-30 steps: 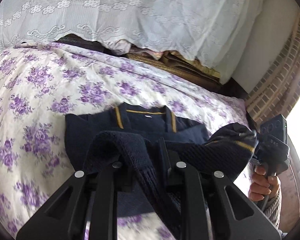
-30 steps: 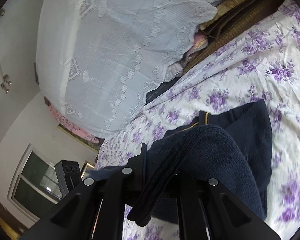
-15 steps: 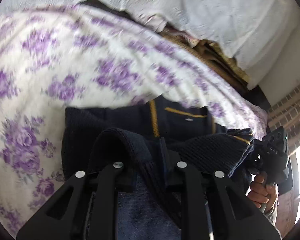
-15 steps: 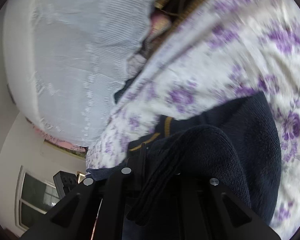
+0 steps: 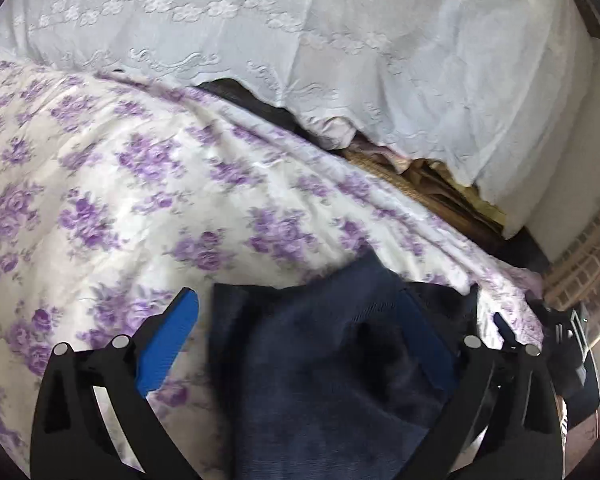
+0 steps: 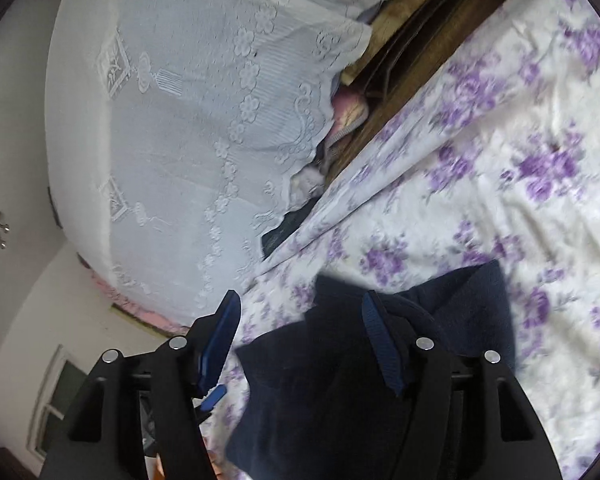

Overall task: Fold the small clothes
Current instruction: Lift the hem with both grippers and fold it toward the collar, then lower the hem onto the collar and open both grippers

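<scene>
Left wrist view: a second ago the left tool [image 5: 296,328] pinched a fold of the navy sweater [image 5: 324,380]; its jaws have just been opening and now stand wide, released, the sweater lying between them on the floral bed [image 5: 140,184]. Right wrist view: the right tool [image 6: 300,320], earlier clamped on the sweater [image 6: 340,392], has likewise just been opening, letting go; the cloth lies slack beneath it.
</scene>
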{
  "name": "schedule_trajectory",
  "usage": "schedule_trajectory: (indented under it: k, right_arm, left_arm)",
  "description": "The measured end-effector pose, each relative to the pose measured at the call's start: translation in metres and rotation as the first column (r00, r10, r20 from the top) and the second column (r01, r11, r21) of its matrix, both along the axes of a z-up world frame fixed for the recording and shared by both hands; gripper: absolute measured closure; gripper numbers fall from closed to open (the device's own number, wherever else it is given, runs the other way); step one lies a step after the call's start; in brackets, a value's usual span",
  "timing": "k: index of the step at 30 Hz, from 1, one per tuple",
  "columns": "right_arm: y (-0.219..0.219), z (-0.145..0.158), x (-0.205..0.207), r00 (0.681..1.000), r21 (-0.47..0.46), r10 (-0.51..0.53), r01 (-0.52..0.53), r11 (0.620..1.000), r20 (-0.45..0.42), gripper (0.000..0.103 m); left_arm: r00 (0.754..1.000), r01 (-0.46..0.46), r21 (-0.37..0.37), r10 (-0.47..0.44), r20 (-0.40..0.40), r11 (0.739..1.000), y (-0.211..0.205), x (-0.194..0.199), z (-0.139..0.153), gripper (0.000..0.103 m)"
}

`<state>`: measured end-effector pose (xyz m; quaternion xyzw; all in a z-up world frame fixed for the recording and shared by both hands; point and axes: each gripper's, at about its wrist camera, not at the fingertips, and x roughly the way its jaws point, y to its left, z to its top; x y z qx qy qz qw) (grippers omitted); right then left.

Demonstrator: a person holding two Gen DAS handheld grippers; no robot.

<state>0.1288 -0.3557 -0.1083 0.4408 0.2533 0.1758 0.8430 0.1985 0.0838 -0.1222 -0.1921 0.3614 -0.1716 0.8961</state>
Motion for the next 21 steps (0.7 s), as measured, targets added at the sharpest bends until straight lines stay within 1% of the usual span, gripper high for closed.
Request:
schedule_trajectory:
  k: [2,4,7,8,9,11,12,13,14,15,16,17,18,19,20,21]
  right_arm:
    - [0.006,0.003,0.000,1.000,-0.026,0.014,-0.014,1.000,0.004,0.039]
    - [0.016,0.007,0.002,0.999,-0.065,0.041,-0.040,0.997,0.017,0.040]
    - [0.048,0.014,0.013,0.994,-0.164,0.105,-0.098,0.982,0.030,0.040]
    - [0.055,0.014,0.017,0.992,-0.170,0.120,-0.114,0.979,0.024,0.040]
    - [0.062,0.013,0.022,0.990,-0.168,0.137,-0.132,0.977,0.017,0.039]
    - [0.075,0.010,0.037,0.985,-0.143,0.171,-0.168,0.975,0.006,0.034]
    - [0.077,0.007,0.043,0.984,-0.130,0.179,-0.177,0.976,0.002,0.028]
    - [0.079,0.003,0.049,0.983,-0.115,0.185,-0.184,0.976,-0.004,0.022]
    - [0.079,-0.005,0.057,0.983,-0.093,0.183,-0.184,0.978,-0.021,0.021]
    - [0.075,-0.014,0.063,0.984,-0.076,0.170,-0.173,0.982,-0.047,0.019]
    - [0.073,-0.022,0.067,0.985,-0.069,0.156,-0.161,0.985,-0.073,0.020]
    - [0.062,-0.034,0.070,0.985,-0.035,0.144,-0.147,0.988,-0.094,0.026]
    - [0.054,-0.040,0.072,0.988,0.005,0.126,-0.127,0.992,-0.092,0.040]
    - [0.044,-0.042,0.071,0.991,0.041,0.097,-0.093,0.995,-0.096,0.044]
    - [0.035,-0.042,0.067,0.993,0.067,0.062,-0.055,0.996,-0.096,0.043]
    - [0.025,-0.038,0.062,0.996,0.047,0.007,-0.003,0.999,-0.090,0.043]
  left_arm:
    - [0.999,0.006,-0.020,-0.007,-0.034,1.000,0.000,0.004,-0.006,0.007]
    - [0.999,0.029,-0.003,-0.030,-0.044,1.000,-0.008,0.006,-0.008,0.007]
    - [0.998,0.056,0.082,-0.056,-0.001,0.995,-0.035,0.006,0.000,0.007]
    - [0.998,0.061,0.111,-0.062,0.005,0.992,-0.044,0.007,0.002,0.007]
    - [0.998,0.059,0.149,-0.061,0.010,0.987,-0.056,0.010,0.004,0.007]
    - [0.998,0.062,0.200,-0.064,0.002,0.978,-0.075,0.021,0.003,0.006]
    - [0.998,0.066,0.213,-0.065,-0.012,0.975,-0.080,0.027,-0.001,0.006]
    - [0.998,0.061,0.233,-0.055,-0.035,0.971,-0.085,0.034,-0.007,0.006]
    - [0.998,0.052,0.247,-0.040,-0.054,0.968,-0.086,0.039,-0.013,0.006]
    - [0.996,0.034,0.274,-0.009,-0.094,0.961,-0.087,0.049,-0.026,0.006]
    - [0.991,0.024,0.290,0.015,-0.131,0.957,-0.085,0.055,-0.036,0.006]
    - [0.982,0.023,0.294,0.033,-0.184,0.955,-0.081,0.062,-0.049,0.006]
    - [0.973,0.034,0.245,0.023,-0.228,0.969,-0.073,0.069,-0.057,0.006]
    - [0.975,0.028,0.222,0.022,-0.220,0.975,-0.067,0.069,-0.055,0.006]
    - [0.977,0.010,0.228,0.039,-0.209,0.974,-0.064,0.068,-0.052,0.006]
    - [0.978,-0.025,0.269,0.080,-0.192,0.963,-0.060,0.066,-0.050,0.006]
